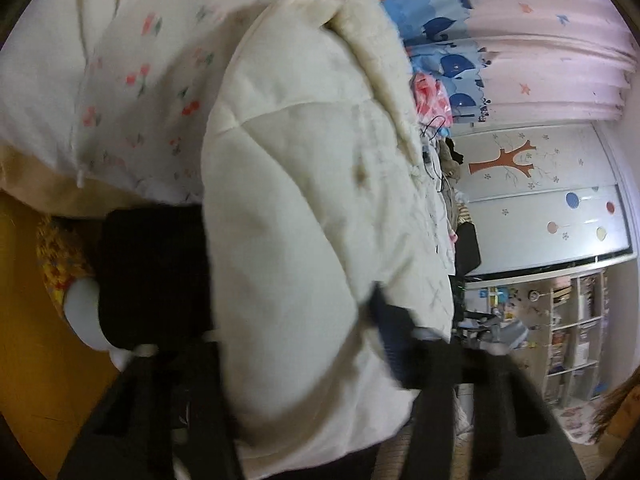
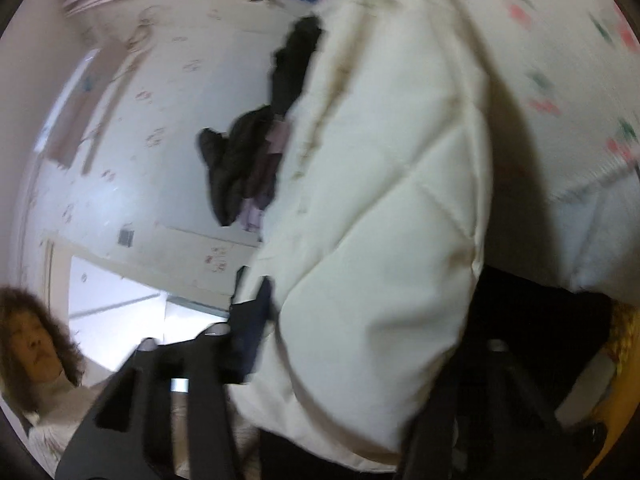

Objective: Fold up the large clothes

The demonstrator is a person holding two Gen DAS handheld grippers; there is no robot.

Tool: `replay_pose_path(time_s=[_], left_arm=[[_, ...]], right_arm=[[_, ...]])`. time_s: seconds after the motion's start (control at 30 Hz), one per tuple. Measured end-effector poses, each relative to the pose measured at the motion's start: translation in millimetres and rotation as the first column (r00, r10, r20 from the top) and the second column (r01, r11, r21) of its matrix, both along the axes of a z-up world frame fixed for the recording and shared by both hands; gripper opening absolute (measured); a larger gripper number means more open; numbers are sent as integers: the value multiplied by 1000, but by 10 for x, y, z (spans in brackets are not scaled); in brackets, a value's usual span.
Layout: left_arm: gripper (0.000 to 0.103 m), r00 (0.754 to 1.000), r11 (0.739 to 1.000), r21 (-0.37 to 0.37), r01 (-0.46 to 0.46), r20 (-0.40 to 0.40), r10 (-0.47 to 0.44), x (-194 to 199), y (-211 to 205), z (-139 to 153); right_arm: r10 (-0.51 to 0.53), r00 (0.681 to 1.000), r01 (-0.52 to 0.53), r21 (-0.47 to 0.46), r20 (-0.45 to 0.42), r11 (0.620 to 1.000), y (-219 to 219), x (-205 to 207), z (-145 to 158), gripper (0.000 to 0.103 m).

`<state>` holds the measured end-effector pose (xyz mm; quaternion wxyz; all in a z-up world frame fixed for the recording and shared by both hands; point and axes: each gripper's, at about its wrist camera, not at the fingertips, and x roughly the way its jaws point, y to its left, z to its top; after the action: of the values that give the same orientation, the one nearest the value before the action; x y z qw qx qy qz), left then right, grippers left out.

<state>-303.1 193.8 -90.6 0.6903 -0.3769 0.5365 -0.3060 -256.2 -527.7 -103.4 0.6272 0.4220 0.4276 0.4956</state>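
Cream puffy coat (image 1: 304, 216) fills the middle of both views, over a flowery white blanket (image 1: 132, 80). The left gripper (image 1: 288, 336) squeezes a thick fold of it. The right gripper (image 2: 360, 344) pinches the coat too

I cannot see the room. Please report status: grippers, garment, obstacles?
Left gripper and right gripper both shut on cream quilted jacket. Floral bedding behind. Nothing blocking.
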Motion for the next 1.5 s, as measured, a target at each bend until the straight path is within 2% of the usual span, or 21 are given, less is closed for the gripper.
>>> replay_pose_path(time_s=[0.1,0.13,0.17,0.3,0.43,0.5,0.57,0.63,0.8,0.93,1.0,1.07,1.1,1.13,1.2,1.27,1.33,1.43,1.5], left_arm=[[22,995,1000,-13,-10,95,12,-31,17,349],[21,994,1000,-13,-9,109,10,-13,30,374],[21,993,1000,-12,0,118,2,-9,20,398],[19,998,1000,-4,-7,61,7,73,34,168],[21,998,997,-43,-57,8,57,-34,169,-65],[23,998,998,-15,-62,15,63,-44,158,-57],[19,997,997,48,-64,49,61,-61,113,55],[15,993,993,68,-94,81,89,-66,83,239],[12,974,993,-1,-120,194,118,-157,36,759],[11,961,995,-46,-89,258,98,-292,60,1070],[11,965,997,-29,-72,251,77,-341,115,1061],[11,983,999,-16,-44,175,46,-340,199,819],[11,985,999,-19,-48,165,50,-342,231,717],[11,991,998,-21,-56,120,58,-341,278,568],[11,992,995,-55,-86,85,90,-347,337,434],[11,987,989,-105,-107,107,118,-324,383,489],[11,977,983,-140,-121,161,143,-194,420,686],[12,950,965,-201,-166,230,211,196,420,1053],[12,928,949,-234,-210,258,269,611,418,1242]], right_arm=[[-10,994,-2,112,108,994,-61,-93,417,35],[-11,992,-2,106,124,994,-52,-82,490,35],[7,993,-14,62,122,998,-11,-60,496,35],[74,997,-73,-128,2,989,218,-34,136,37],[19,1000,-20,-106,-13,994,230,-107,19,40],[4,1000,-3,-107,4,994,269,-130,63,30],[-1,999,6,-119,42,993,338,-123,227,23],[-12,996,21,-103,87,994,392,-130,453,21],[-36,979,41,-23,201,999,463,-163,1086,19],[-51,968,37,60,248,998,336,-314,1297,19],[-56,970,49,36,237,998,254,-363,1244,19],[-58,984,52,37,167,998,187,-377,992,19],[-54,989,49,42,141,998,132,-379,887,19],[-55,992,49,51,111,997,101,-383,763,19],[-61,993,51,101,100,994,44,-369,669,19],[-64,990,48,129,123,990,59,-281,759,19],[-66,985,42,148,160,988,48,-84,903,19],[-87,973,50,173,212,984,102,363,1236,19],[-121,965,77,188,235,979,169,814,1487,21]])
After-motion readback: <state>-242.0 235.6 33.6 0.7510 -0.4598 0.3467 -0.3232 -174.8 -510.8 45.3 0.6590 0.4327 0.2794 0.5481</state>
